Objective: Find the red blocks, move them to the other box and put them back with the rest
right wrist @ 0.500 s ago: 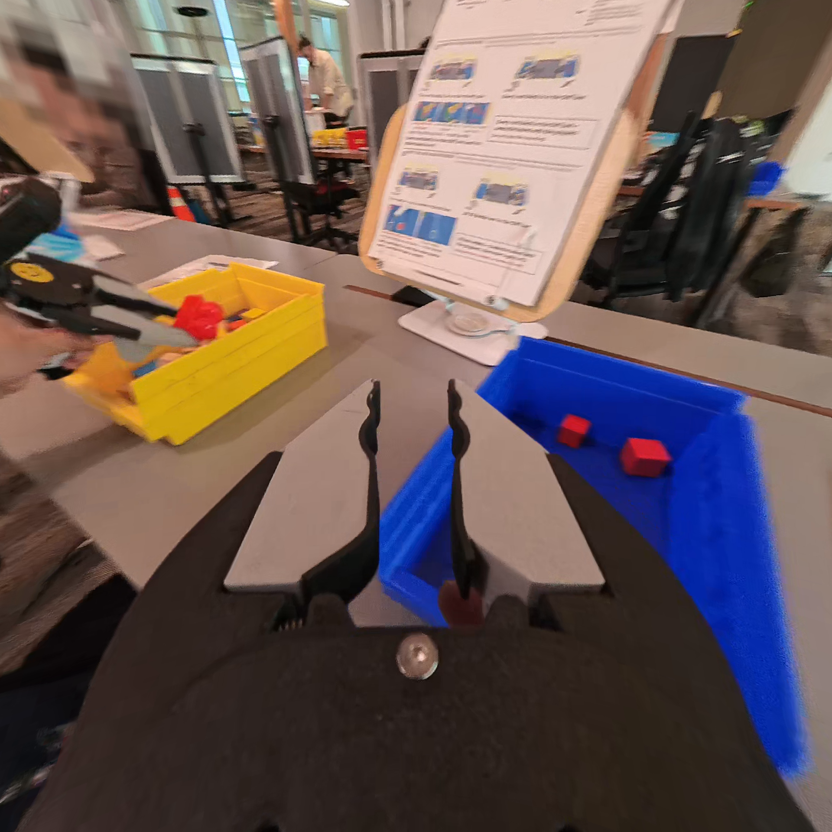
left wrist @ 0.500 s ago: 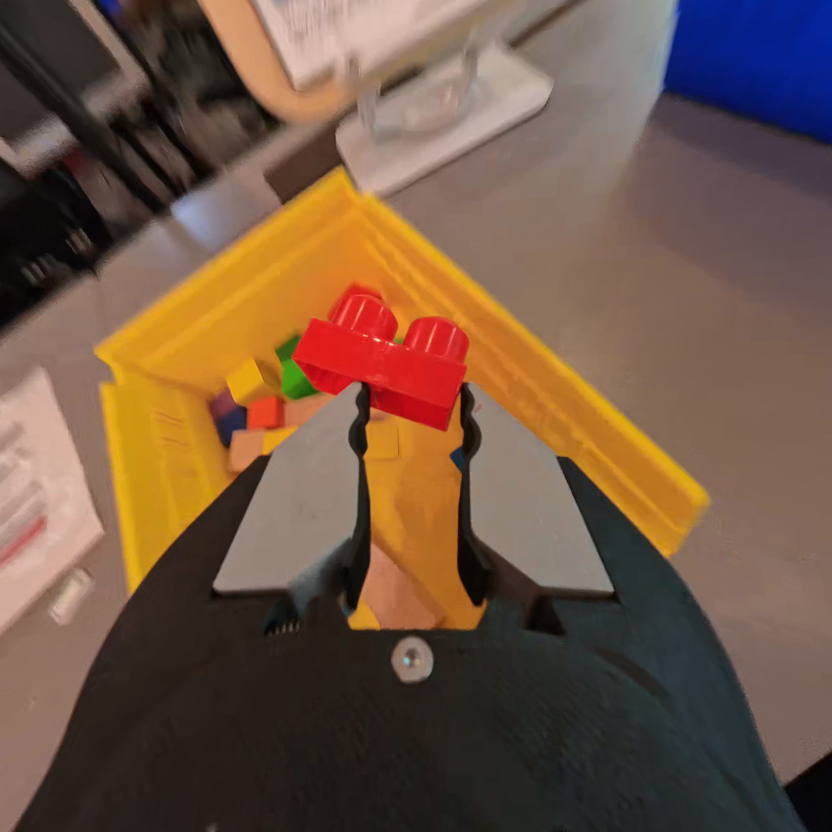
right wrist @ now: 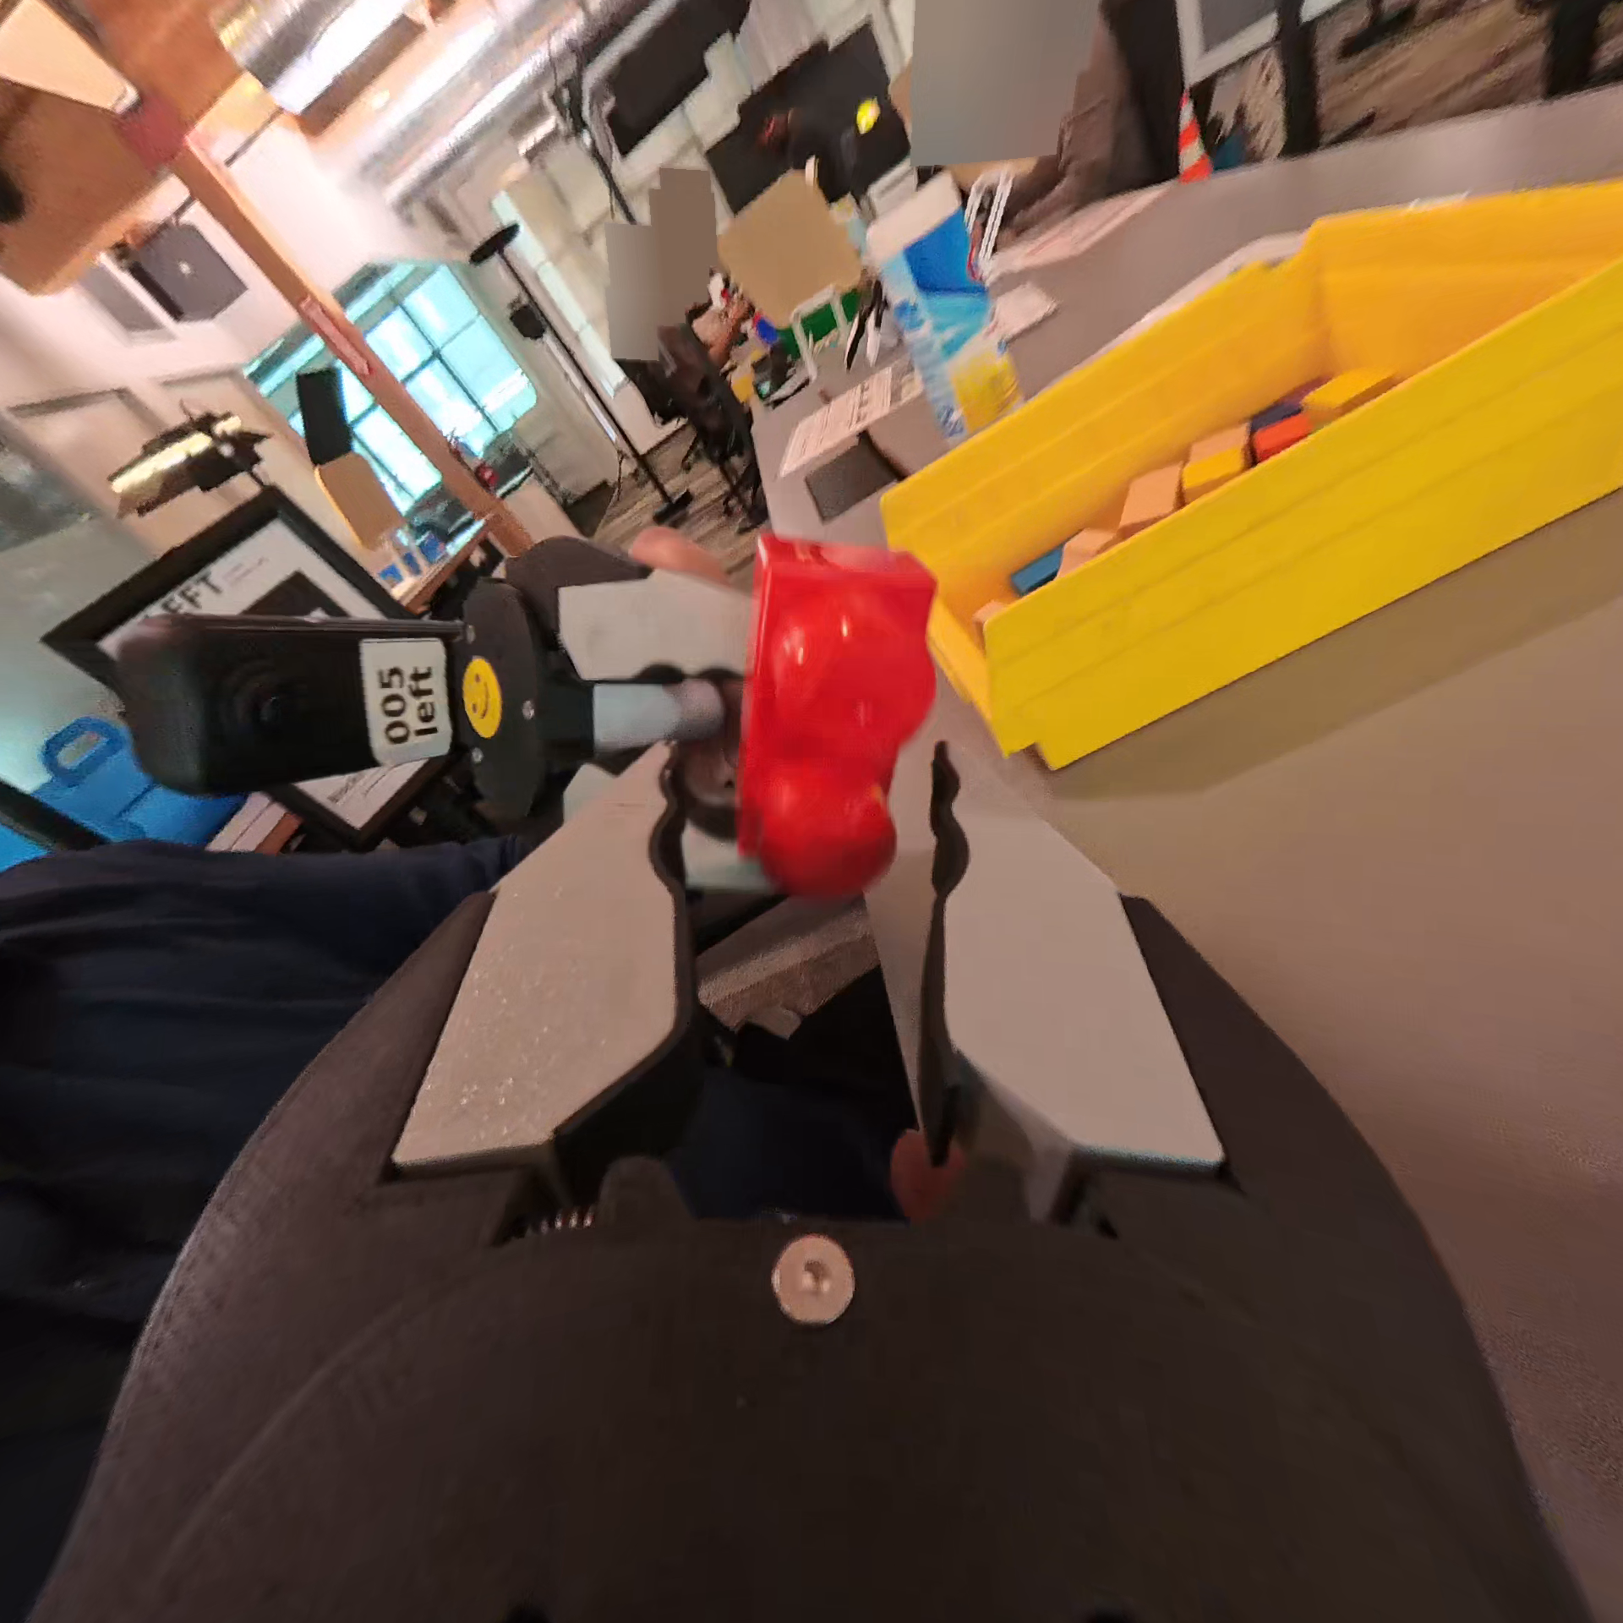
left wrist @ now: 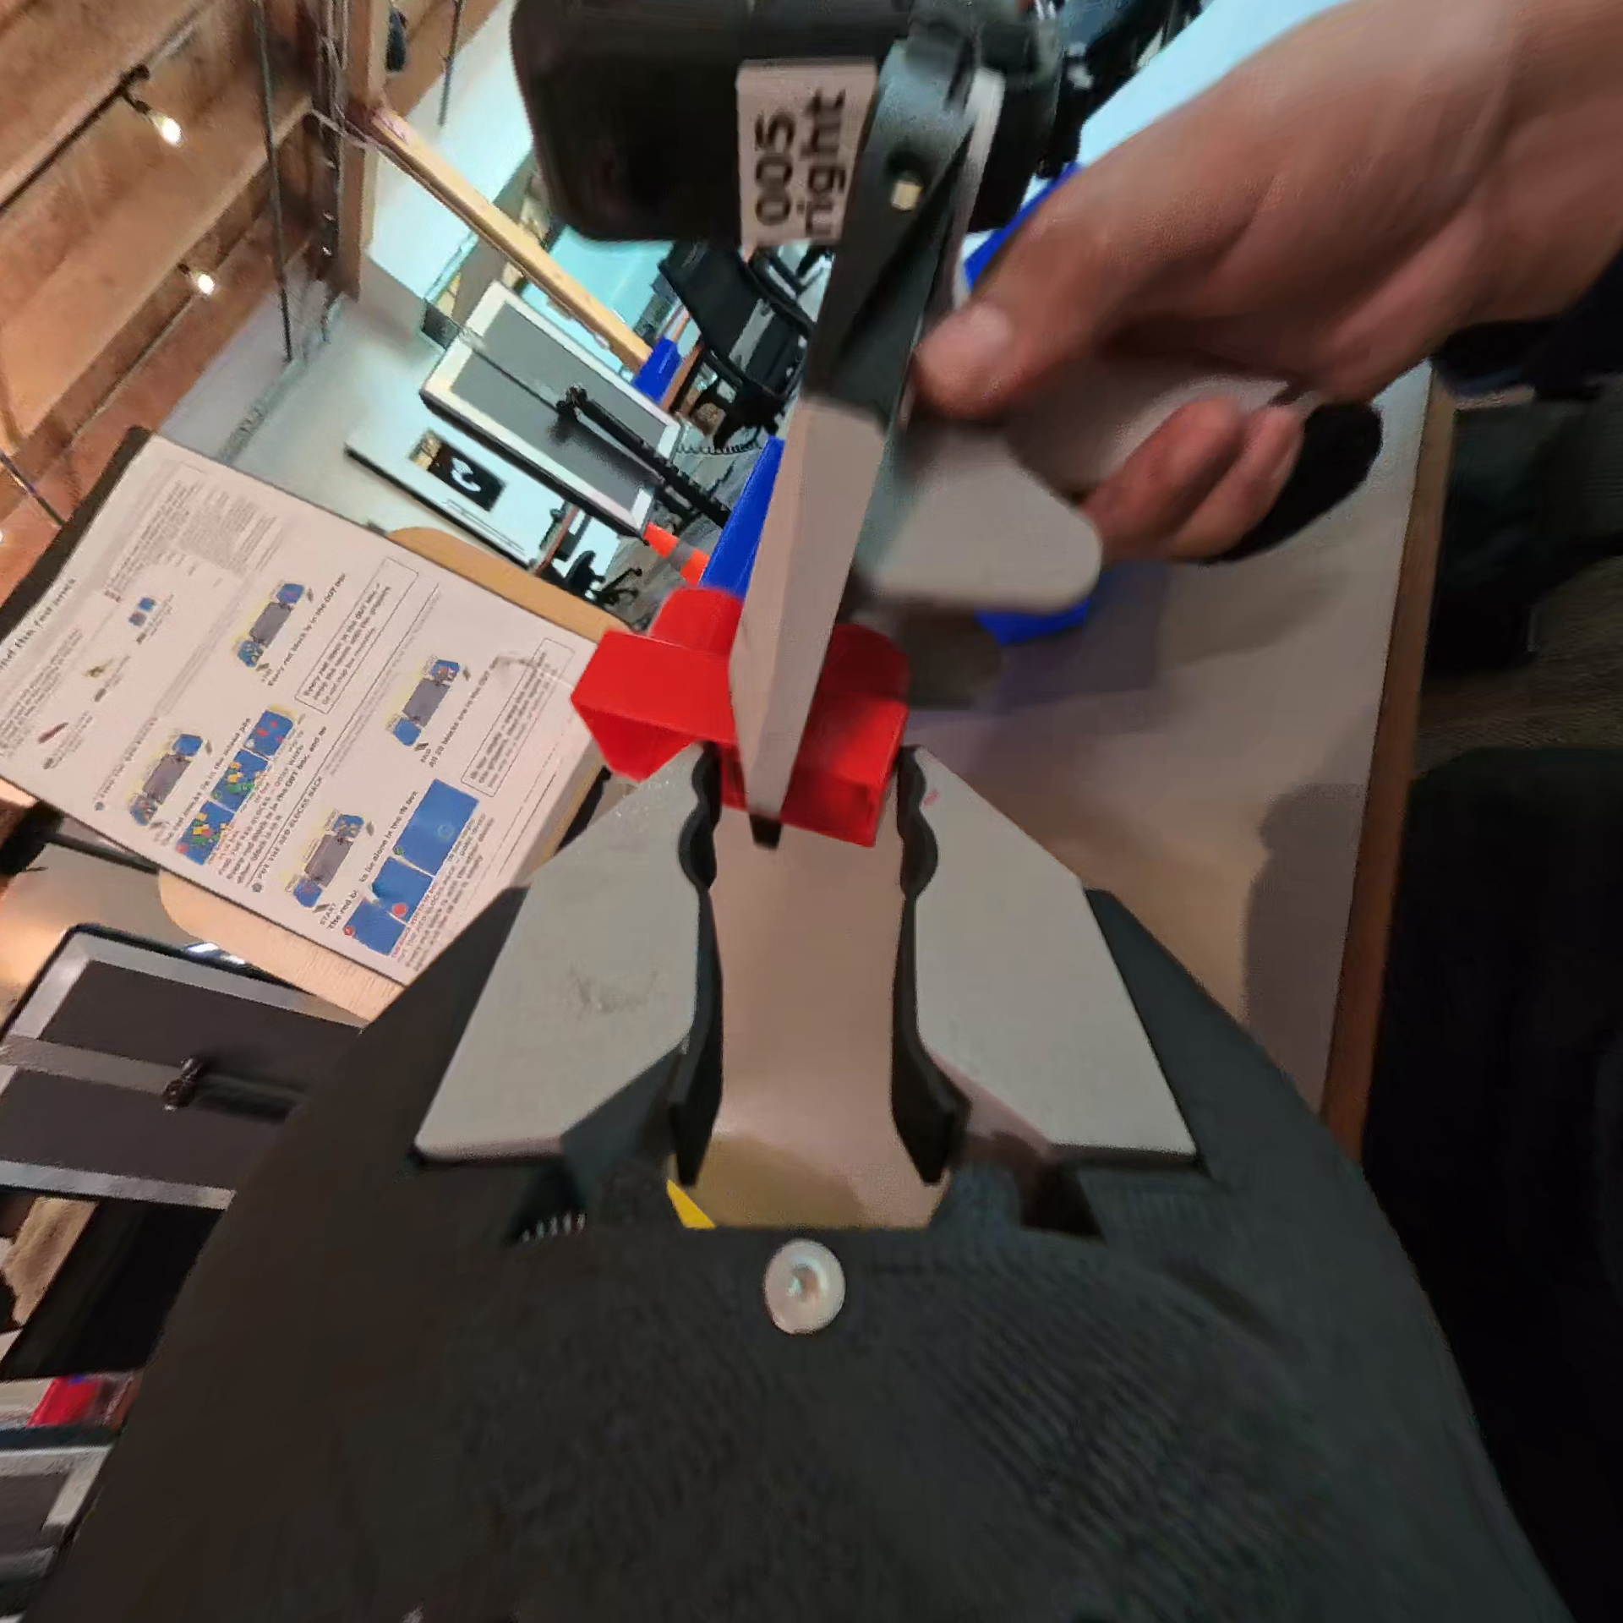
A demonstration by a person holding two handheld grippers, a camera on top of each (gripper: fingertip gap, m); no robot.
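- Left gripper point(left wrist: 799, 790) holds one red plastic two-stud building brick point(left wrist: 843, 755) in mid-air above the grey bench point(left wrist: 1142, 790), pads pressed on its sides.
- Right gripper point(right wrist: 804, 790) stands wide around the same brick, at 12 o'clock from its fingers; pads not touching. Judged a hand-over.
- Yellow plastic box point(right wrist: 1229, 615), at 2 o'clock in the right wrist view, holds loose wooden blocks: at least seven, none visibly red.
- Blue box point(left wrist: 746, 527): only an edge shows; contents hidden.
- Progress: transfer under way; return step judged not begun.

Black gripper bodies point(left wrist: 790, 1405), grey fingers point(right wrist: 562, 1010), silver screw point(right wrist: 812, 1280), navy sleeve point(right wrist: 176, 1010).
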